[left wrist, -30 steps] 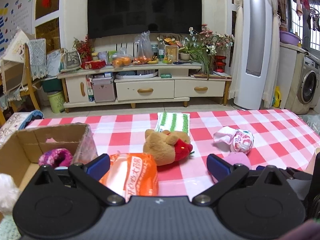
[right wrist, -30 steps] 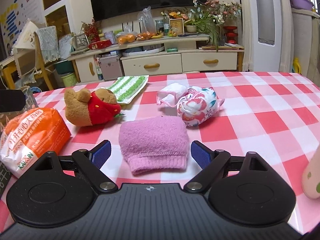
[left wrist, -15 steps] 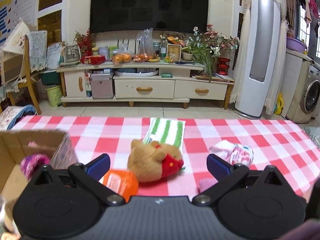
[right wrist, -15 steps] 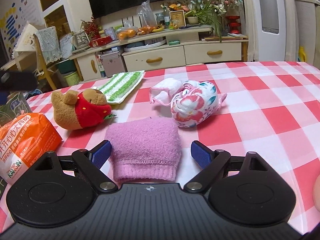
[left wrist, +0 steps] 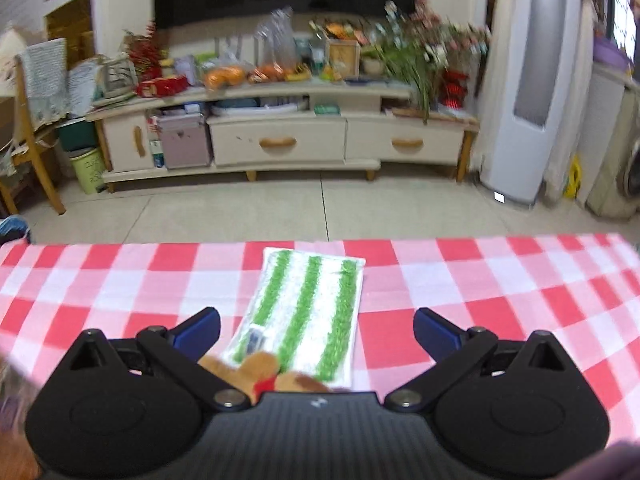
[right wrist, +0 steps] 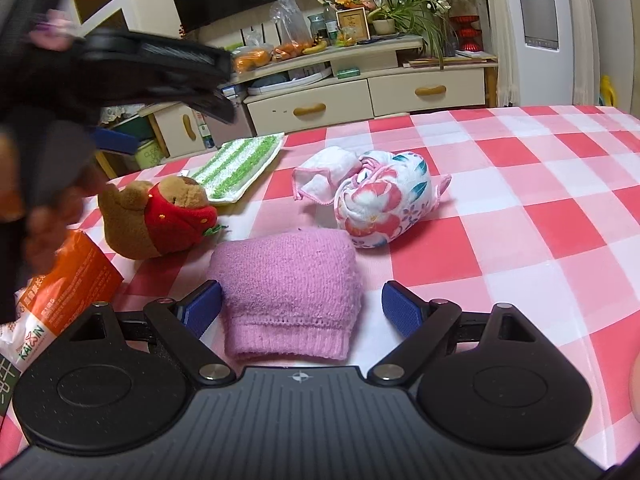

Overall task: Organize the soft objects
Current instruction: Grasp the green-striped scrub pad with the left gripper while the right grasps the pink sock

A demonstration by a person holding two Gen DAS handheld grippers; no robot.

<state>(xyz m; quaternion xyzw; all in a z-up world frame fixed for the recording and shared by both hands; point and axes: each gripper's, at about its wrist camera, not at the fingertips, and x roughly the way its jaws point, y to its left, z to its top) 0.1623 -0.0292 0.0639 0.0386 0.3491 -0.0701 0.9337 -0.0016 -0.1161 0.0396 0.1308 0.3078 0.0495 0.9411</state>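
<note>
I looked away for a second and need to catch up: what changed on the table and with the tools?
The left tool moved forward over the plush bear toward the green striped cloth; the box and orange packet left its view. The right tool closed in on the pink knit piece, which now lies between its open jaws. Neither tool holds anything. The bear, cloth, floral bundle and orange packet stayed put.

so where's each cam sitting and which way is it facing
Left wrist: sits behind the left gripper, jaws open, facing the green striped cloth and TV cabinet.
Right wrist: sits behind the right gripper, jaws open around the pink knit piece; the left gripper and a hand show upper left.
Shared: striped cloth, plush bear, checked tablecloth.
</note>
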